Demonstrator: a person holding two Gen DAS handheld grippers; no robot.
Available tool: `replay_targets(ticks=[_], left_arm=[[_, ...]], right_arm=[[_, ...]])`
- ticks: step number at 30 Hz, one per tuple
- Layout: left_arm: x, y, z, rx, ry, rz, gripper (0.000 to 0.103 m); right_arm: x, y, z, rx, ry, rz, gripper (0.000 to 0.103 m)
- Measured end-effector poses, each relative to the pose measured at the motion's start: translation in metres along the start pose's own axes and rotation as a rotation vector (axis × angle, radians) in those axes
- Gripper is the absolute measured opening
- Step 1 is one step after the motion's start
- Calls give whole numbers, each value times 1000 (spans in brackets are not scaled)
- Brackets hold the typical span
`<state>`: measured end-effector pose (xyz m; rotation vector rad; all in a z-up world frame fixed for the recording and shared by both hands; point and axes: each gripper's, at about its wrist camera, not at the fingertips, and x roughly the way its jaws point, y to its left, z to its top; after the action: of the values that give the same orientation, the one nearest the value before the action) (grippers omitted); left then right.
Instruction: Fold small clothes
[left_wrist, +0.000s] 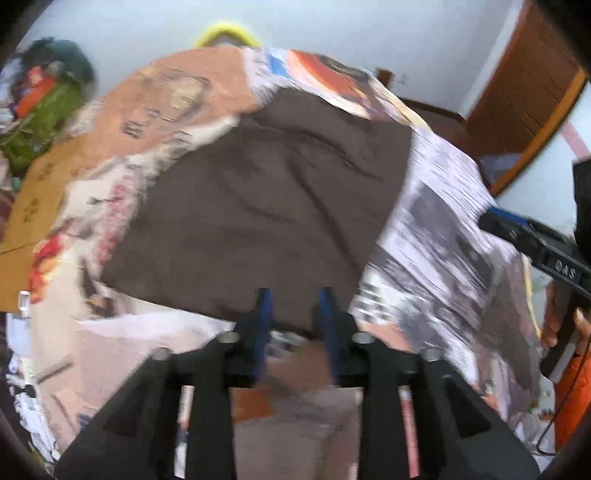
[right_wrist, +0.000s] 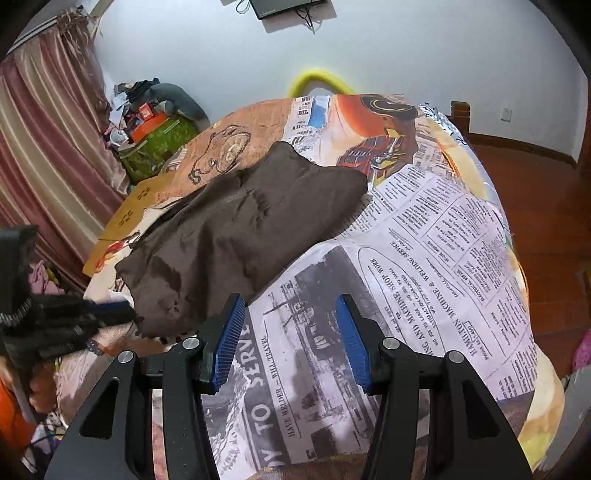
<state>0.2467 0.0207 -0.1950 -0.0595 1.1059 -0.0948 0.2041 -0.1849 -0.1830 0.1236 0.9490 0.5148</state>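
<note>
Brown cloth (right_wrist: 240, 229) lies spread on the table (right_wrist: 443, 229), toward its left edge. Left gripper (left_wrist: 295, 306) has its fingers parted around the near hem; right gripper (right_wrist: 290, 339) hovers wide open, empty. Next, I judge, pinch the hem and fold it.

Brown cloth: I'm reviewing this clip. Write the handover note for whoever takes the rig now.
Left gripper: open, fingers at the near edge of the brown cloth, nothing clamped as far as the blurred view shows.
Right gripper: open and empty, over the newsprint cover, just right of the cloth's near corner.
Cloth: lies spread and rumpled on the cover, no clear fold visible.
Done: no clear folding step visible yet.
Left: grasp an edge, fold it over, and tidy.
</note>
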Motion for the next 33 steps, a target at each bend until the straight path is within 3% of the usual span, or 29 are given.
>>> replay_targets(ticks=[1,4,12,14,20,23,26,28,29,31,33], left_arm=[[-3,12,3,-18,-23,20,49],[-4,47,14,-57,-65,68,59],[51,116,53,-82,-16,129,63],[68,126,62,-86,1,106,63],[107,144,89,-166,14,-84,70],[123,143,100,-157,27,-124,69],[130,143,104,-136,21,-173,48],[128,144,103,-122,7,-183,23],[126,145,102,-121,1,-186,20],[120,146,97,-120,-6,-177,14],[113,147,91,-122,-6,-156,13]], right_arm=[[1,0,0,3,2,0,48],[11,-1,3,12,9,-3,48],[42,-9,17,41,36,-21,48],[50,-11,20,44,43,-28,48],[69,-17,31,49,45,-38,48],[76,-17,39,42,34,-43,48],[84,-15,45,25,31,-58,48],[92,-15,48,13,34,-66,47],[97,-14,50,4,39,-71,44],[104,-13,53,-22,40,-78,24],[111,-11,58,-45,45,-74,15]])
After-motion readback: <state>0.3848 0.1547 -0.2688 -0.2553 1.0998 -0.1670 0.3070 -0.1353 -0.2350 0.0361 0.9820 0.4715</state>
